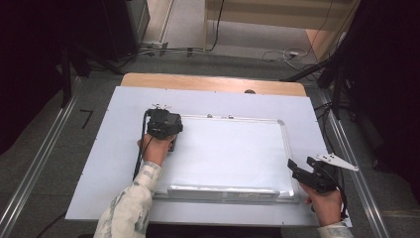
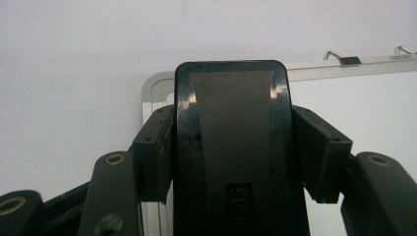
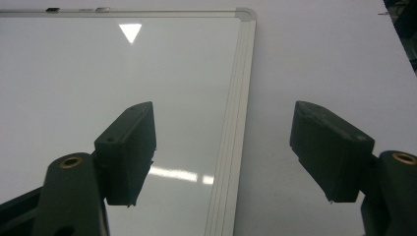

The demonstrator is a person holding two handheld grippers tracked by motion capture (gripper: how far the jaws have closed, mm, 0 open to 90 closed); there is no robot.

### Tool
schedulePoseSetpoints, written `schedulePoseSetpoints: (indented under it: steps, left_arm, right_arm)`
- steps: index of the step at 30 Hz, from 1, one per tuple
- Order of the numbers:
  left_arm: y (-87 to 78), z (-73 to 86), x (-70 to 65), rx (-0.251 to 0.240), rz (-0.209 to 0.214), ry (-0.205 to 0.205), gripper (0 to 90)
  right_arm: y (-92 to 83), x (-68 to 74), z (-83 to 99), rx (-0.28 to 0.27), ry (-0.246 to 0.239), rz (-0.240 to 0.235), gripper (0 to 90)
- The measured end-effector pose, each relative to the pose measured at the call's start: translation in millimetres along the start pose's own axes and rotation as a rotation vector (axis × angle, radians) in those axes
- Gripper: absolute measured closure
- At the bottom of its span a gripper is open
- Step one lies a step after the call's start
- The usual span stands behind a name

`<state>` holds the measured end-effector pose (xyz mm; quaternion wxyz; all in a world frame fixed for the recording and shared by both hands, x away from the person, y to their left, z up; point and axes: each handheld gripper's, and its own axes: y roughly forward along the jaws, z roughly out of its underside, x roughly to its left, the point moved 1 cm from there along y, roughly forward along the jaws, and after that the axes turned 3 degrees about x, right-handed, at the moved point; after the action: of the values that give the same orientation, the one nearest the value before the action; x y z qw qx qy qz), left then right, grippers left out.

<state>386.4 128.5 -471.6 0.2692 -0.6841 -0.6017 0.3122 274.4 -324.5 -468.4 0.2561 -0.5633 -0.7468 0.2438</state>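
Whiteboard eraser, black, clamped between the left gripper's jaws at the far-left corner of the whiteboard, apparently placed for wiping; right gripper, jaws spread and empty, straddling the board's near-right edge.

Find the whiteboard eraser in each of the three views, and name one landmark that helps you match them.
High view: the whiteboard eraser sits under the left gripper, at the whiteboard's near-left part.
Left gripper view: it stands centre frame, clamped between the jaws.
Right gripper view: not in it.
Shared landmark: the whiteboard's silver frame, with its rounded corner.
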Motion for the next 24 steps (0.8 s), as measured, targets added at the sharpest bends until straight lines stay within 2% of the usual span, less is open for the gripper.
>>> schedulePoseSetpoints:
  steps: [7, 16, 24]
  left_arm:
    - [10.4, -3.1, 0.8, 0.021, -0.028, -0.02, 40.1]
    - [19.7, -5.7, -1.6, 0.044, -0.028, -0.036, 40.1]
    - [22.9, -4.5, -3.0, 0.039, -0.037, -0.032, 38.7]
  right_arm:
    - [-0.4, -0.9, 0.1, -0.002, 0.005, -0.002, 24.2]
    - [-0.9, -1.3, 0.0, -0.001, 0.006, -0.003, 24.2]
    - [-0.8, -1.7, 0.1, -0.001, 0.003, -0.005, 24.2]
